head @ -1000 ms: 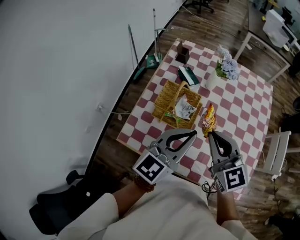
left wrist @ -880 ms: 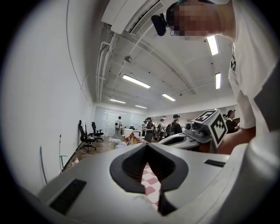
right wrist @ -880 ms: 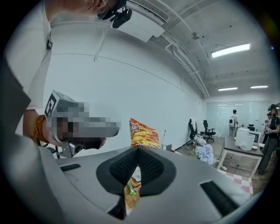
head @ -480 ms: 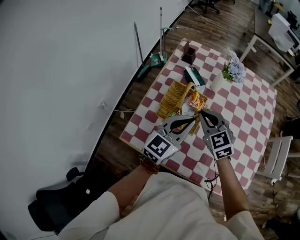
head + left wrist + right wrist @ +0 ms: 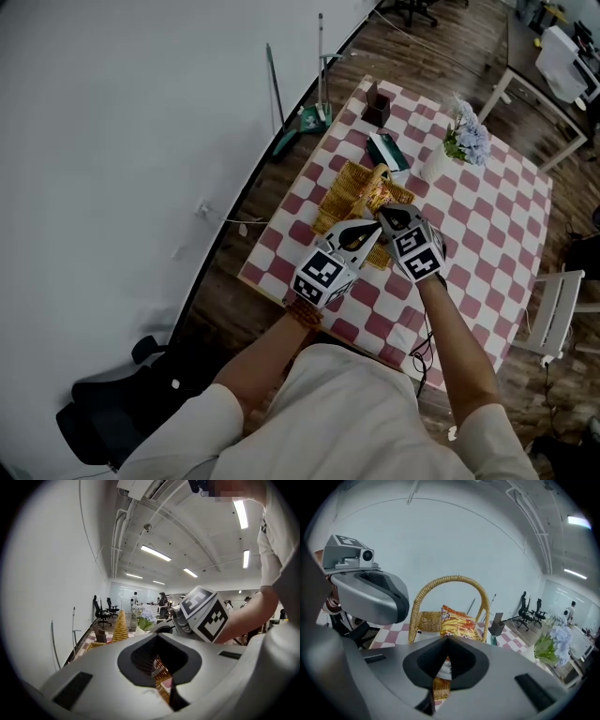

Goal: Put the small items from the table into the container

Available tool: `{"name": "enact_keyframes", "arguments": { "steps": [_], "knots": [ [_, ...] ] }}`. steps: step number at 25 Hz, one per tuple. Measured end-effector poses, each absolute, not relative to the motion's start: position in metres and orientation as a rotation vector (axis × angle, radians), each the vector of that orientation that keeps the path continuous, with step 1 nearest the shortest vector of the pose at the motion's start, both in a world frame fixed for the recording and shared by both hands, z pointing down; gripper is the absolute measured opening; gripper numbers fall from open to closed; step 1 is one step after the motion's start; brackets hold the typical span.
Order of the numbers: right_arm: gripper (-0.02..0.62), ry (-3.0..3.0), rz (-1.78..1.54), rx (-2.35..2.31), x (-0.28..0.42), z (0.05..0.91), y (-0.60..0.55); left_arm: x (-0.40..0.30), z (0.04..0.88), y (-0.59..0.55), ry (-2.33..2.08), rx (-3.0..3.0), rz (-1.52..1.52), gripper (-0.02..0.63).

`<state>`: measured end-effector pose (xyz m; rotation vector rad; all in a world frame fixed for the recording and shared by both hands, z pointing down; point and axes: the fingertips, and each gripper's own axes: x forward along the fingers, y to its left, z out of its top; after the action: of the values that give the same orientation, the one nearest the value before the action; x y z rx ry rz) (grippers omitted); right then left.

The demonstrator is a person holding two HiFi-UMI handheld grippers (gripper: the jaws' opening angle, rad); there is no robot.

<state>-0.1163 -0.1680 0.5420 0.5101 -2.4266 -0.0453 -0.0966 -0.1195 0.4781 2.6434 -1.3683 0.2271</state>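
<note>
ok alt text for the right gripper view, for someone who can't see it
The right claw pinches an orange snack packet framed by the arched handle of a wicker basket, its jaws just beginning to open. The left claw hangs at upper left above a red-and-white checked tablecloth, with pale flowers at right.

From above, most of the snack packet (image 5: 377, 198) and the basket's (image 5: 339, 192) contents are hidden from sight.

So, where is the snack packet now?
In the right gripper view the snack packet sits centre, pinched in the right gripper, whose jaws are opening, before the handle of the wicker basket.
</note>
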Motion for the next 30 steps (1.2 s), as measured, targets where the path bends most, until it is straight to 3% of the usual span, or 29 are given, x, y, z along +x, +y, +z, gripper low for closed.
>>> {"name": "enact_keyframes", "arguments": {
  "steps": [8, 14, 30],
  "knots": [
    [0.071, -2.469, 0.009, 0.545, -0.112, 0.531, -0.169, -0.096, 0.477, -0.117, -1.369, 2.63, 0.208, 0.028],
    [0.071, -2.568, 0.039, 0.634, -0.09, 0.495, -0.163, -0.091, 0.456, -0.111, -1.375, 2.653, 0.16, 0.028],
    [0.066, -2.804, 0.024, 1.061, 0.045, 0.339, -0.083, -0.002, 0.32, -0.055, -1.09, 2.86, -0.136, 0.028]
  ]
}}
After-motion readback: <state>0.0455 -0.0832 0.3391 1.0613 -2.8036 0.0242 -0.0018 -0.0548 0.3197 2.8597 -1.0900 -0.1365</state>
